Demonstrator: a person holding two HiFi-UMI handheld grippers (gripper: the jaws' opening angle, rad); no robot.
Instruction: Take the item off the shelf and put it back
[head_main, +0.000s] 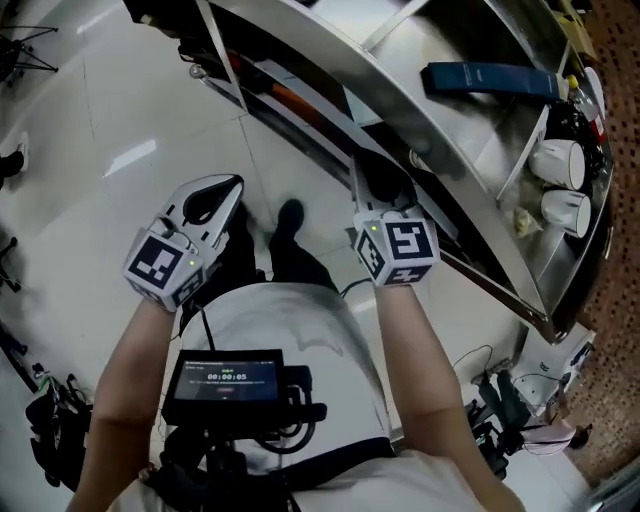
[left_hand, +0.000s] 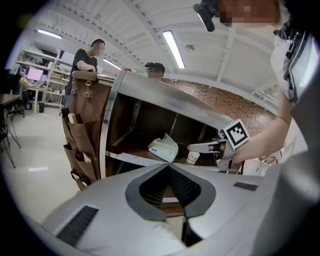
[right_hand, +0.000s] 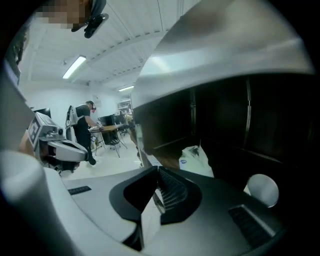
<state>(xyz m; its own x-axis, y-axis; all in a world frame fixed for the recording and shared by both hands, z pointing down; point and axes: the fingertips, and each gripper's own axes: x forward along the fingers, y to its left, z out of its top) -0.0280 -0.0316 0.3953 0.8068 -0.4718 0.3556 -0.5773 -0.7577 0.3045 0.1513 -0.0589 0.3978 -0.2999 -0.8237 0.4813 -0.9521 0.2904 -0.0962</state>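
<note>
A crumpled white bag (left_hand: 163, 148) lies on a wooden shelf level inside the metal shelf unit (left_hand: 165, 95), with a white paper cup (left_hand: 193, 157) to its right. In the right gripper view the bag (right_hand: 196, 160) sits just past my jaws and the cup (right_hand: 263, 189) stands further right. My right gripper (right_hand: 157, 169) is shut and empty. In the head view it (head_main: 385, 190) hovers at the shelf's front edge. My left gripper (left_hand: 167, 165) is shut too, holding nothing, and hangs over the floor, left of the shelf (head_main: 232, 185).
The top shelf holds a dark blue pouch (head_main: 490, 78) and two white cups (head_main: 560, 165). A brown organiser with pockets (left_hand: 82, 135) hangs on the shelf's left end. Two people (left_hand: 87, 57) stand beyond the shelf. Cables and gear (head_main: 500, 410) lie on the floor at lower right.
</note>
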